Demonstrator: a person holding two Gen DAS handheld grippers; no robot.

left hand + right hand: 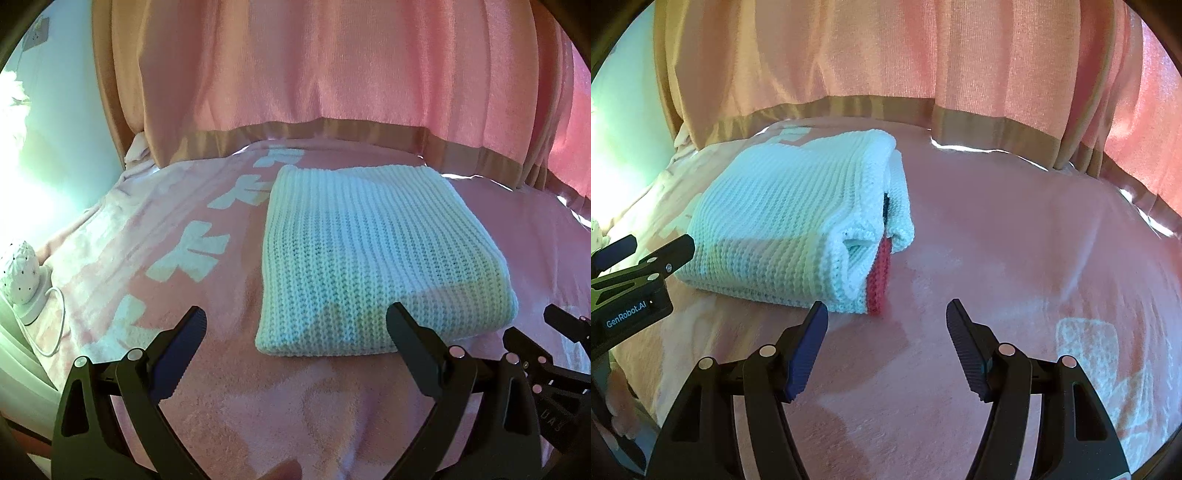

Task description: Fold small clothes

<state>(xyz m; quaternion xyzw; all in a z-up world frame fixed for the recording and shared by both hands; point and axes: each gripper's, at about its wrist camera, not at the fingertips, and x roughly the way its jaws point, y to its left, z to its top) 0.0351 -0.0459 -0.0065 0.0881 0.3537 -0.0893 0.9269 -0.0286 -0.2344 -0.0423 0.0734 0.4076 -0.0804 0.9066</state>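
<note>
A pink blanket (pixel 258 387) with pale lettering covers the bed; pink curtains (pixel 332 74) with a tan hem hang behind, and a pale green wall (pixel 62 129) stands to the left. The left gripper (pixel 295 325) is spread wide and holds nothing, its right finger over the near edge of the folded white knit (pixel 369 251). The right gripper (pixel 886 325) is also wide and empty, just beside the knit's (pixel 783 229) near corner, where a red layer (pixel 881 280) shows. A white lamp (pixel 20 273) with cord sits far left.
</note>
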